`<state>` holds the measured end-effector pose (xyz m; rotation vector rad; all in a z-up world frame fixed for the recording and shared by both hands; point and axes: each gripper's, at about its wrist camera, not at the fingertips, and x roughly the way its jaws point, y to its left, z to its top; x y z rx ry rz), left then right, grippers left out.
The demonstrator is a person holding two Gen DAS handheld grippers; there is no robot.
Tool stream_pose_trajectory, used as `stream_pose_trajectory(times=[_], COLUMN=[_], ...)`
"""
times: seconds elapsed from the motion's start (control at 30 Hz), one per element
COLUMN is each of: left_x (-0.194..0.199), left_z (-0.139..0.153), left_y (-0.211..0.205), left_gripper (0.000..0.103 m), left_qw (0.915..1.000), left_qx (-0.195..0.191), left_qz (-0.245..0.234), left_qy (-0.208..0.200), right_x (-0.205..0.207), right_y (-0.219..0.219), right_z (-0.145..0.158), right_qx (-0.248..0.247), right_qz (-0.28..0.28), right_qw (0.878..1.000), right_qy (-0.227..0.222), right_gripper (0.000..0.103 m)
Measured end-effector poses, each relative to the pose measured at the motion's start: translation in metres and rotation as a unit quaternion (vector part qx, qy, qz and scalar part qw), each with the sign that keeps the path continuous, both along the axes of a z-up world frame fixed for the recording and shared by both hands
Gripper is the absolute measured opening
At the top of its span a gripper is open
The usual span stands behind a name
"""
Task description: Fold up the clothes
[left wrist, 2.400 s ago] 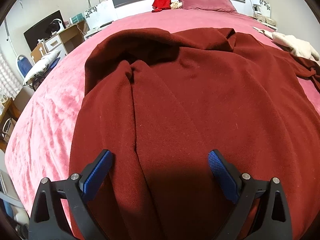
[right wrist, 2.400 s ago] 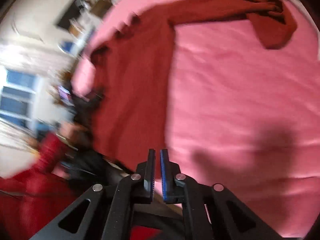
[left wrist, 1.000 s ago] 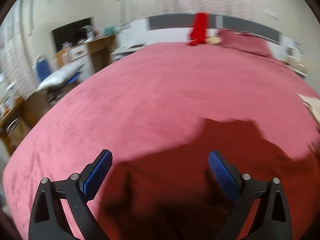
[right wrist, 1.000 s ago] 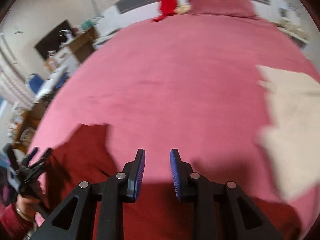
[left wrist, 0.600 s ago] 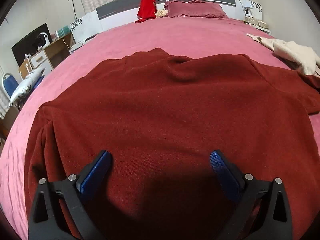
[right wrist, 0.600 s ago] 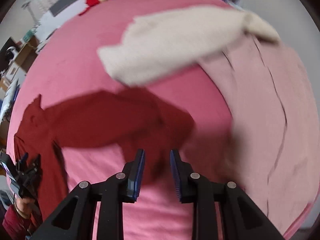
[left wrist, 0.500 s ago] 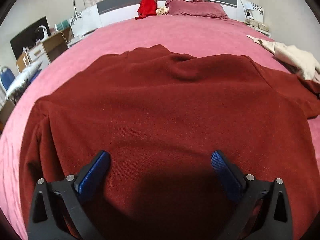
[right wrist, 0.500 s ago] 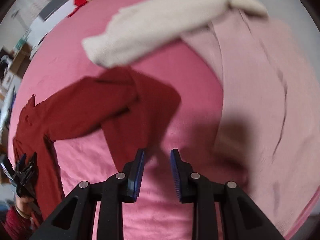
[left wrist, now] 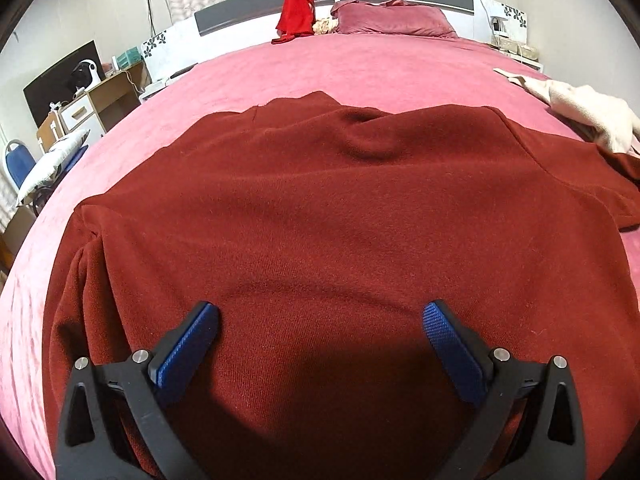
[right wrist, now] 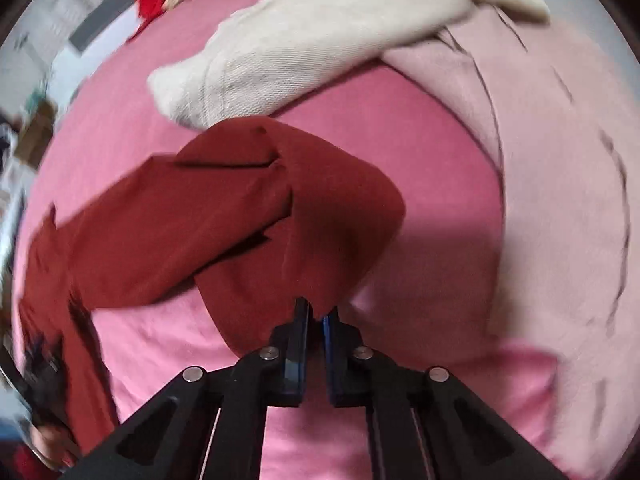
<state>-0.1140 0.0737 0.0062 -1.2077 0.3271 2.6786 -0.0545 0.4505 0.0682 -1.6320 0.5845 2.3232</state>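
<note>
The left tongs (left wrist: 320, 320) gape wide over the flat, fuzzy dark red sweater (left wrist: 320, 208). The right tongs (right wrist: 315, 314) are clamped on its crumpled sleeve (right wrist: 320, 216), on the plush pink bed (right wrist: 440, 152).

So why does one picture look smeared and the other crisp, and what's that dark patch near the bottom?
Left wrist view: sharp; the dark patch is a shadow falling on the dark red garment between the open left tongs; the fisheye lens bulges the bed. Right wrist view: motion blur smears the cream garment and the room's edges, while the right tongs, pinching red cloth, look sharper.
</note>
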Motion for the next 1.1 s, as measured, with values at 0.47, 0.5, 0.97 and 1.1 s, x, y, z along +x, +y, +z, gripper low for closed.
stream_pose_trajectory(times=[0.47,0.5,0.97,1.1], left_x=[0.005,0.005,0.005,0.002], left_z=[0.001,0.001,0.001,-0.001], left_y=[-0.002,-0.002,-0.004,-0.004], left_gripper=[0.103,0.103,0.103,0.103], left_qw=[1.0000,1.0000,1.0000,1.0000], left_qx=[0.004,0.004,0.001,0.004], left_qz=[-0.001,-0.001,-0.001,-0.001], left_qy=[-0.001,-0.001,0.000,0.000], right_x=[0.033,0.028,-0.024,-0.052], right_y=[0.125,0.139,-0.062,-0.046], right_z=[0.120,0.116,0.025,-0.001], right_qx=[0.272,0.268,0.171,0.161], right_qz=[-0.076,-0.084,0.224,0.213], right_qw=[0.958,0.959,0.955,0.963], right_qy=[0.049,0.043,0.086,0.031], right_gripper=[0.002,0.010,0.024,0.025])
